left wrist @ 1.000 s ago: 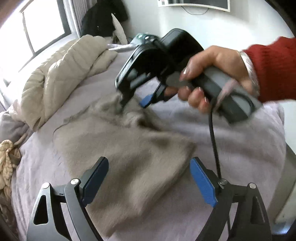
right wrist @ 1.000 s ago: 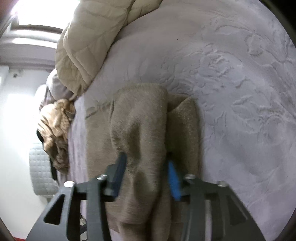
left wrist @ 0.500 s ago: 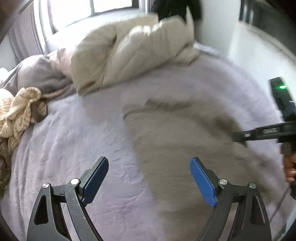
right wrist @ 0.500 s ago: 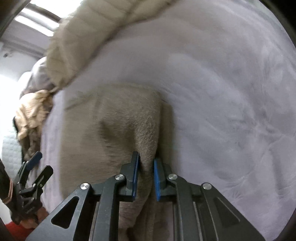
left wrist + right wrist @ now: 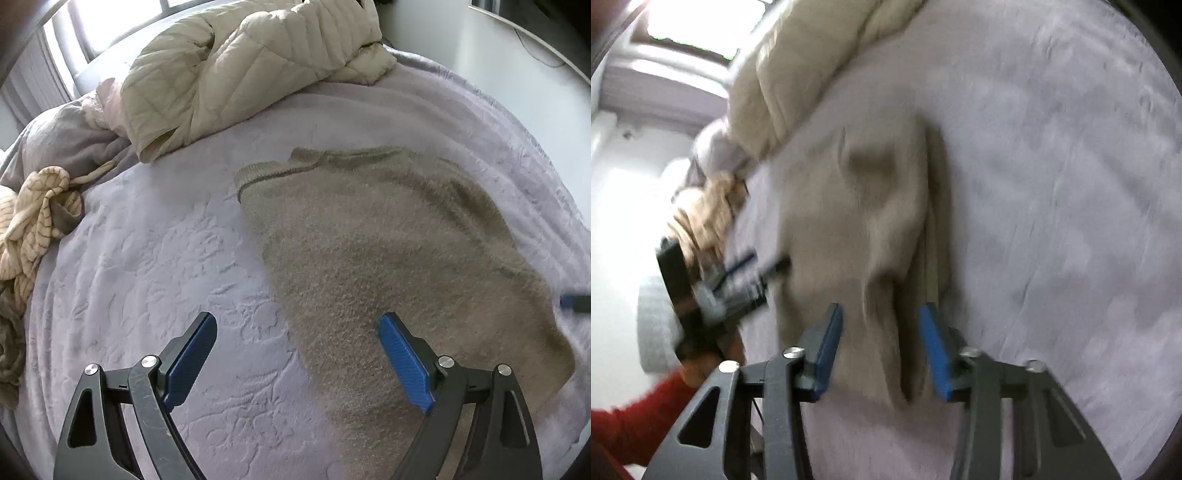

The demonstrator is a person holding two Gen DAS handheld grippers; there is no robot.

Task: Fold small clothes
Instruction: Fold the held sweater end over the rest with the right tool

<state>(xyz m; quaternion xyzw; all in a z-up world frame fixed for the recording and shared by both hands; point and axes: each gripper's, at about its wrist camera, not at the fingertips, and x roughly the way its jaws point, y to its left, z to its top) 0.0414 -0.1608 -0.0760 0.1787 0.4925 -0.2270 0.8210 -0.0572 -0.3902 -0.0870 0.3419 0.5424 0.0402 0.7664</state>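
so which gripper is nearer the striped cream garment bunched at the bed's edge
Left. The left gripper hovers open over the sweater's edge, on the side toward the striped cream garment. The right gripper sits at the fuzzy taupe sweater's far edge, farther away.

Fuzzy taupe knit sweater point(image 5: 388, 251) on lavender textured bed cover point(image 5: 155, 266).
Lies mostly flat, ribbed edge toward the far side; one side edge doubled over in a raised lengthwise fold point(image 5: 916, 221). Right-wrist view blurred.

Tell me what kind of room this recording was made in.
Most likely a bedroom. The taupe sweater lies on a bed covered by a lavender embossed bedspread, with a rumpled cream quilted comforter piled towards a bright window.
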